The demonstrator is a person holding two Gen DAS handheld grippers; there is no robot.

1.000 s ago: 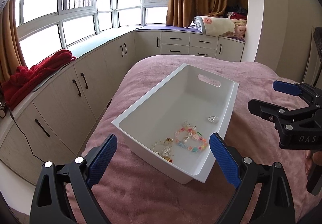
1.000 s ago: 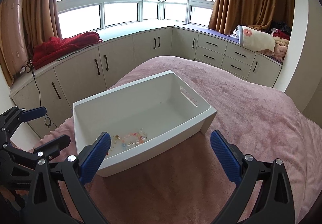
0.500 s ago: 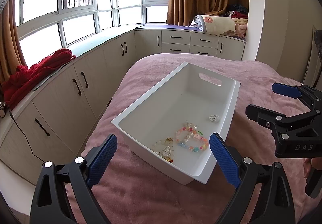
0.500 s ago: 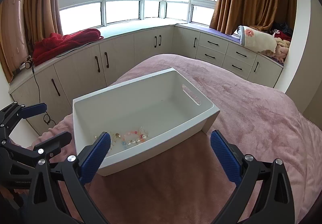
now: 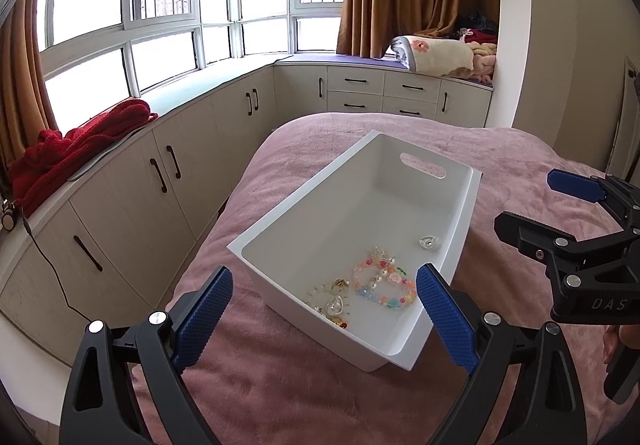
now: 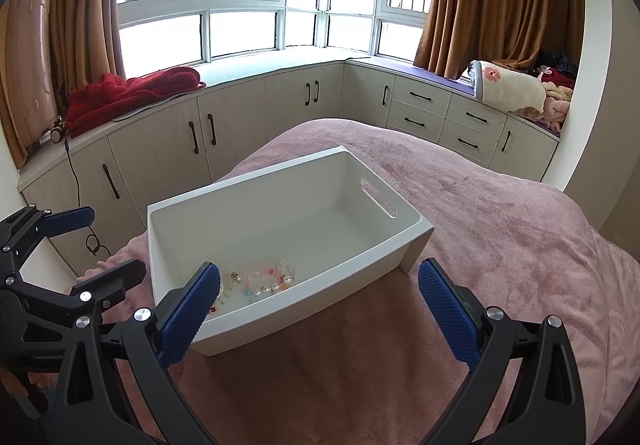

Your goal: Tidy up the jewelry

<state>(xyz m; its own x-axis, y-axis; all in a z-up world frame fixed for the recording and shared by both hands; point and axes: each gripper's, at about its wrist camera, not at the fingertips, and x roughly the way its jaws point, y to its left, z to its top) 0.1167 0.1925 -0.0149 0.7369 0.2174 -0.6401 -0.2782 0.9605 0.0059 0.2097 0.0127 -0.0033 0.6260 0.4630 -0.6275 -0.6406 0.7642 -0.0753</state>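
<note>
On pink bedspread (image 5: 280, 385): white bin (image 5: 452, 261), beaded bracelet (image 5: 384, 285) inside.

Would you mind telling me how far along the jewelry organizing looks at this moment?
Done: a colourful bead bracelet, a gold-toned cluster and a small clear piece already lie inside the white bin on the pink bedspread. In hand: nothing; the left gripper and right gripper are both open and empty. Left: no loose jewelry shows outside the bin.

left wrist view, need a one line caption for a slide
Open left claw poised over a white bin of beaded bracelets on a pink bedspread.
</note>
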